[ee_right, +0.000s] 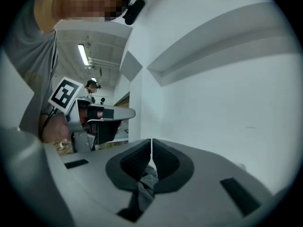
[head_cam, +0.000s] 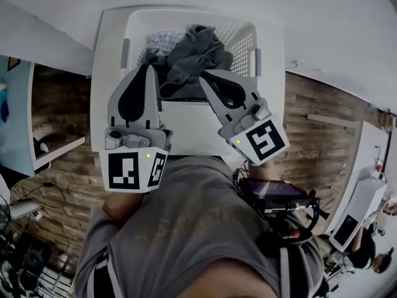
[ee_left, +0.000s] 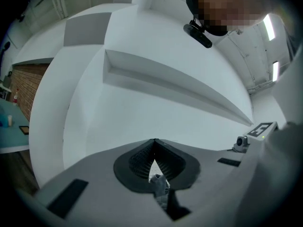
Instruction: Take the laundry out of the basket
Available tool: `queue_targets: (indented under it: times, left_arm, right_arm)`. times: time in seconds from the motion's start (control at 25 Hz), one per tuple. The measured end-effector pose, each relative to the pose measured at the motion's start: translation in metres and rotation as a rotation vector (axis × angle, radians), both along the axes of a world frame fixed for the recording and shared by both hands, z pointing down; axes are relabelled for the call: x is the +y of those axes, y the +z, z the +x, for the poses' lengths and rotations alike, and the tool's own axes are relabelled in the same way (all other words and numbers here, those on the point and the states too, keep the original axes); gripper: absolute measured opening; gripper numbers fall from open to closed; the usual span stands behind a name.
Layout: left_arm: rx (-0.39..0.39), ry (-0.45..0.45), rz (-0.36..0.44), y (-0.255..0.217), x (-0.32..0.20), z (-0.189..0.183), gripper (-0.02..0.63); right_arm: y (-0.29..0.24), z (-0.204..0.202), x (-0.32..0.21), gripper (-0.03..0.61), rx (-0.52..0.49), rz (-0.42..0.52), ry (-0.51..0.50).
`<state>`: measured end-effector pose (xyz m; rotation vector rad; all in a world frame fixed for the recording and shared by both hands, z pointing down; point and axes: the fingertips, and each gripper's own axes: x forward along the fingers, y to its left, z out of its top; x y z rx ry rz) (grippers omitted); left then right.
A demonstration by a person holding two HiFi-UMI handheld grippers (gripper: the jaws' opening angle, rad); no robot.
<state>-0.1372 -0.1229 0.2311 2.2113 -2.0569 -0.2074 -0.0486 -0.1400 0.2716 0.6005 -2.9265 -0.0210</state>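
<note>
A white slatted laundry basket (head_cam: pixel 186 15) stands on a white table (head_cam: pixel 186 128) in the head view. A dark grey garment (head_cam: pixel 193 56) rises out of it in a bunched heap, and a pale checked cloth (head_cam: pixel 162 41) lies beneath at the back left. My left gripper (head_cam: pixel 151 67) is shut on the garment's left edge. My right gripper (head_cam: pixel 203 77) is shut on its right edge. A pinch of grey cloth (ee_left: pixel 159 183) shows between the closed pads in the left gripper view, and another fold of grey cloth (ee_right: pixel 146 182) in the right gripper view.
The table's near edge lies just in front of the person's torso (head_cam: pixel 186 228). Brown wood-pattern flooring (head_cam: pixel 316 113) flanks the table. A blue tabletop (head_cam: pixel 15 117) is at the left, and white equipment (head_cam: pixel 363 207) stands at the right. Both gripper views point up at white walls.
</note>
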Motion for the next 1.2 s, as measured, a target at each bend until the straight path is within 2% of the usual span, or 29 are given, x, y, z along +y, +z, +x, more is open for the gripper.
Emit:
queue_targets:
  times: [0.12, 0.32, 0.4, 0.56, 0.68, 0.8, 1.0, 1.2]
  left_arm:
    - [0.021, -0.029, -0.014, 0.000, -0.007, -0.010, 0.008]
    - [0.061, -0.067, -0.023, 0.004, -0.026, -0.030, 0.008]
    - [0.077, -0.082, -0.026, 0.005, -0.031, -0.038, 0.008]
    - [0.106, -0.099, -0.021, 0.000, -0.038, -0.051, 0.008]
    - [0.129, -0.104, -0.029, 0.004, -0.047, -0.058, 0.008]
    - [0.157, -0.112, -0.046, 0.013, -0.055, -0.067, 0.008]
    - [0.183, -0.116, -0.062, 0.021, -0.064, -0.076, 0.008]
    - [0.211, -0.107, -0.061, 0.025, -0.067, -0.075, 0.008]
  right_arm:
    - [0.015, -0.014, 0.000, 0.014, 0.053, -0.039, -0.114]
    - [0.028, -0.031, -0.002, 0.091, 0.117, -0.142, -0.309]
    - [0.036, -0.036, 0.001, 0.126, 0.186, -0.145, -0.406]
    - [0.063, -0.037, 0.016, 0.216, 0.392, -0.147, -0.609]
    - [0.081, -0.036, 0.027, 0.304, 0.467, -0.192, -0.740]
    - [0.100, -0.034, 0.025, 0.322, 0.539, -0.205, -0.781]
    - [0.144, -0.026, 0.019, 0.371, 0.754, -0.161, -0.808]
    - [0.177, -0.033, 0.016, 0.362, 0.840, -0.105, -0.783]
